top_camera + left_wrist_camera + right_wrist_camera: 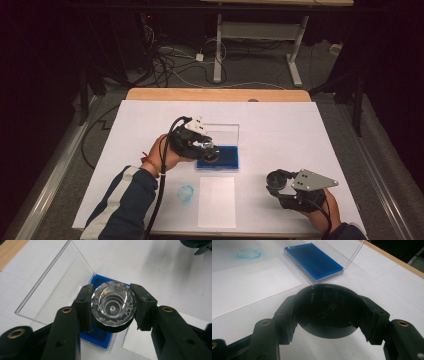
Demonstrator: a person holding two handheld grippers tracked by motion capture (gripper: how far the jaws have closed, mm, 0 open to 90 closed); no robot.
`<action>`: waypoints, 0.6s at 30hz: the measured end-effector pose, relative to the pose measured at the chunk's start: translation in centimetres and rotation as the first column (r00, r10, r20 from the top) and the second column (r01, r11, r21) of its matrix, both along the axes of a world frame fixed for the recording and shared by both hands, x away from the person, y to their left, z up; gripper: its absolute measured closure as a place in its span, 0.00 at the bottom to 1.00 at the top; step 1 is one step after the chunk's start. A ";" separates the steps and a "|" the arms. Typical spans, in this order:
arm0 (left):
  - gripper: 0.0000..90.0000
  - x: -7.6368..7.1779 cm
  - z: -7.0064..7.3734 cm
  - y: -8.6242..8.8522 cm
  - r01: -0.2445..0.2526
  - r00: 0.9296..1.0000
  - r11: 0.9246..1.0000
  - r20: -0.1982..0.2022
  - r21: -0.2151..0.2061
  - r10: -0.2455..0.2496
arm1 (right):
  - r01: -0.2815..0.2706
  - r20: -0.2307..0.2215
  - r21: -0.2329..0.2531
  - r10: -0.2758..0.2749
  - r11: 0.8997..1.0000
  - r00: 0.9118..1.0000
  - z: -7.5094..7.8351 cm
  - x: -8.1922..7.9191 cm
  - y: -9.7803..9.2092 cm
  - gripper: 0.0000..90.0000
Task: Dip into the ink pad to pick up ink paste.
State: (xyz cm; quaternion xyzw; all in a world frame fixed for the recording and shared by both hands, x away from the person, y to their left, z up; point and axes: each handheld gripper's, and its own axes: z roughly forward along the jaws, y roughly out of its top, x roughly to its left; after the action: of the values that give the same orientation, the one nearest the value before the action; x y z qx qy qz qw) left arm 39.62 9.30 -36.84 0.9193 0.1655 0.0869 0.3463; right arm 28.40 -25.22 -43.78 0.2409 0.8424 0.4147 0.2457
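Clearly our left fingers (pixel 83 307) clamp the faceted glass stamp (pixel 113 303) over the blue ink pad (pixel 218 157) at mid-table, our right fingers (pixel 284 317) pinch its black cap (pixel 328 310) nearer right, and slick facets could slip, smearing ink onto the white paper (pixel 216 201).

White covering (pixel 280 130) lies over the tabletop (pixel 215 94); bare wood shows as a strip along the far edge. A blank white paper sheet (pixel 216 201) lies near the front edge, long side running front to back. Just left of it, apart from it, a faint blue ring-shaped stain (pixel 186 193) marks the covering. On the floor beyond the tabletop: a tangle of dark and white cables (pixel 170 60) and the white legs of a second desk (pixel 260 37).
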 end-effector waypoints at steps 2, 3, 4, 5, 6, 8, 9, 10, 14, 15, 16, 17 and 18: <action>0.61 0.3 -0.1 -0.3 0.005 1.000 1.000 -0.012 0.012 -0.005 | 0.000 -0.004 -0.002 0.000 1.000 1.000 0.0 0.0 0.1 0.42; 0.61 0.4 -0.2 -0.4 0.003 1.000 1.000 -0.013 0.018 -0.003 | -0.002 -0.003 -0.002 0.002 1.000 1.000 -0.1 0.0 0.0 0.42; 0.61 0.6 -0.2 -0.6 0.003 1.000 0.999 -0.013 0.032 -0.002 | -0.001 -0.005 -0.002 0.001 1.000 1.000 -0.1 -0.1 0.0 0.42; 0.61 0.7 -0.3 -0.7 0.007 1.000 0.999 -0.021 0.036 -0.006 | -0.002 -0.005 -0.006 0.002 1.000 1.000 -0.2 -0.1 0.0 0.42; 0.61 0.8 -0.4 -0.9 0.007 1.000 0.999 -0.026 0.040 -0.006 | -0.001 -0.010 -0.006 0.001 1.000 1.000 -0.2 -0.2 -0.1 0.42; 0.61 1.0 -0.7 -1.4 0.006 1.000 0.998 -0.027 0.066 -0.004 | 0.002 -0.010 -0.005 -0.002 1.000 1.000 -0.2 -0.2 -0.1 0.42; 0.61 1.1 -0.8 -1.6 0.010 0.999 0.998 -0.032 0.069 -0.008 | 0.003 -0.008 -0.002 -0.003 1.000 1.000 -0.2 -0.3 -0.1 0.42; 0.61 1.2 -0.8 -1.8 0.012 1.000 0.996 -0.022 0.088 -0.010 | 0.003 -0.010 0.000 -0.003 1.000 1.000 -0.2 -0.3 -0.1 0.42; 0.60 1.5 -1.0 -2.4 0.010 0.999 0.995 -0.037 0.101 -0.007 | -0.001 -0.011 -0.005 0.001 1.000 1.000 -0.2 -0.4 -0.1 0.42; 0.61 1.6 -1.1 -2.5 0.010 0.999 0.994 -0.038 0.108 -0.006 | 0.000 -0.011 -0.004 0.000 1.000 1.000 -0.2 -0.3 -0.1 0.42; 0.61 1.7 -1.2 -2.6 0.009 0.999 0.994 -0.039 0.109 -0.005 | 0.000 -0.013 -0.004 0.000 1.000 1.000 -0.2 -0.3 -0.1 0.42; 0.60 1.8 -1.3 -2.7 0.004 0.999 0.993 -0.035 0.116 0.000 | -0.001 -0.014 -0.005 0.001 1.000 1.000 -0.2 -0.3 0.0 0.42; 0.60 2.0 -1.4 -2.8 0.002 0.999 0.993 -0.036 0.122 0.002 | -0.001 -0.015 -0.006 0.001 1.000 1.000 -0.2 -0.3 0.0 0.42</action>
State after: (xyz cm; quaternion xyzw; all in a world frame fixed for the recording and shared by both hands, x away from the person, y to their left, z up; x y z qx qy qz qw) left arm 41.59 6.52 -38.21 0.9402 0.1661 0.0802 0.2863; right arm 28.07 -25.27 -44.03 0.2427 0.8455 0.4106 0.2400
